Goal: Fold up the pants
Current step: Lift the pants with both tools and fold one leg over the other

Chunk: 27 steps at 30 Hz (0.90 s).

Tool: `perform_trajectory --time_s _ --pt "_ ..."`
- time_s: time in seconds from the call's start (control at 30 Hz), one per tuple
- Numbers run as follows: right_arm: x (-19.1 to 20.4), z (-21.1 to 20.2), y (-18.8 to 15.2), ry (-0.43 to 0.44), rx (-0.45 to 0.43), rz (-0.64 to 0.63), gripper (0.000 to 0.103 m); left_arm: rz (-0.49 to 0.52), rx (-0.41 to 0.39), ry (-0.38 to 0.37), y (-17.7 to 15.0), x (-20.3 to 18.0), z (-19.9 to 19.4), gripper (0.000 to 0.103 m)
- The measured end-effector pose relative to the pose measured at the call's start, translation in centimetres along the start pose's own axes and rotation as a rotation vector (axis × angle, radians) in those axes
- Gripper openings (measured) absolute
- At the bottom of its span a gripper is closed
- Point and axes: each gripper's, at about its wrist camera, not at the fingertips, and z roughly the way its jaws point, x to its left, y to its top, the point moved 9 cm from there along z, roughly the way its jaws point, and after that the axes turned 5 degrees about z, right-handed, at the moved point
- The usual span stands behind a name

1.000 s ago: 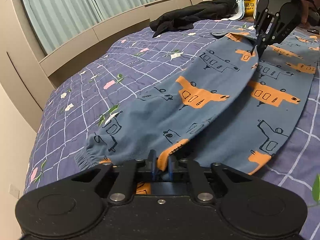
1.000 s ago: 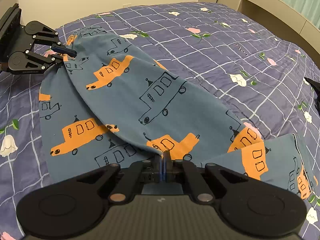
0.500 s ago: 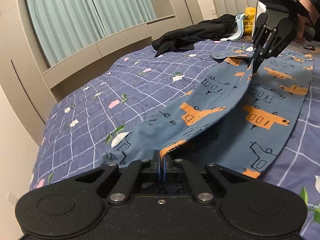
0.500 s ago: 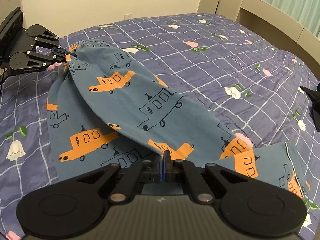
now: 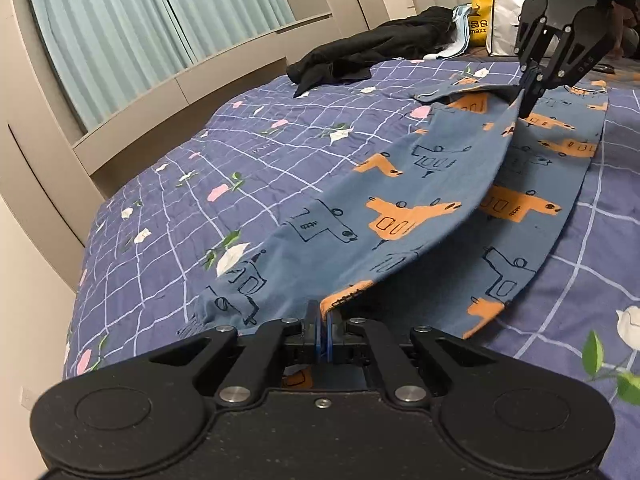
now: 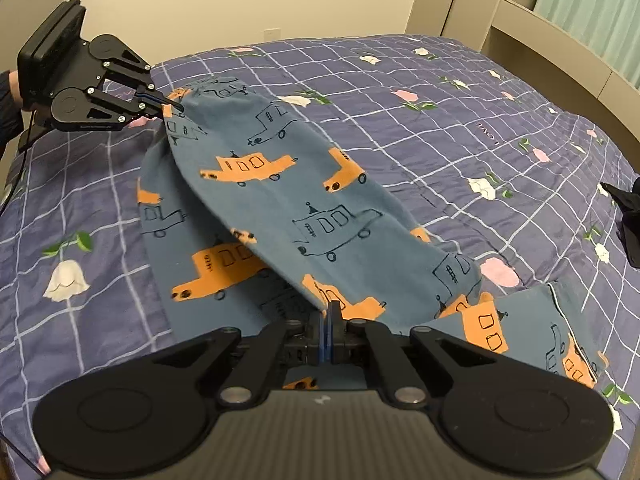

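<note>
**Item: printed pants, soft knit, mid-fold**

Pants (image 6: 304, 216) on the bed (image 6: 460, 120), one leg lifted over the other. Left gripper (image 5: 323, 322) and right gripper (image 6: 329, 316) each pinch its edge. Likely light, limp, sagging; best held at hem and seam.

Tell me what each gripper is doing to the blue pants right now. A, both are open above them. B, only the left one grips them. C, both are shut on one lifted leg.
C: the left gripper and right gripper each pinch an end of the raised leg of the pants.
</note>
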Motion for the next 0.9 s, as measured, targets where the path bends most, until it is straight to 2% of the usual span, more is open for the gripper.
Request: perform_trajectory --time_s 0.43,0.9 --pt "2.4 -1.0 -1.0 -0.002 0.006 0.002 0.001 -0.016 -0.026 -0.028 -0.6 0.3 -1.5 0.002" --pt "4.1 0.4 -3.0 -0.002 0.068 -0.014 0.001 0.034 0.071 -0.077 -2.8 -1.5 0.0 0.003"
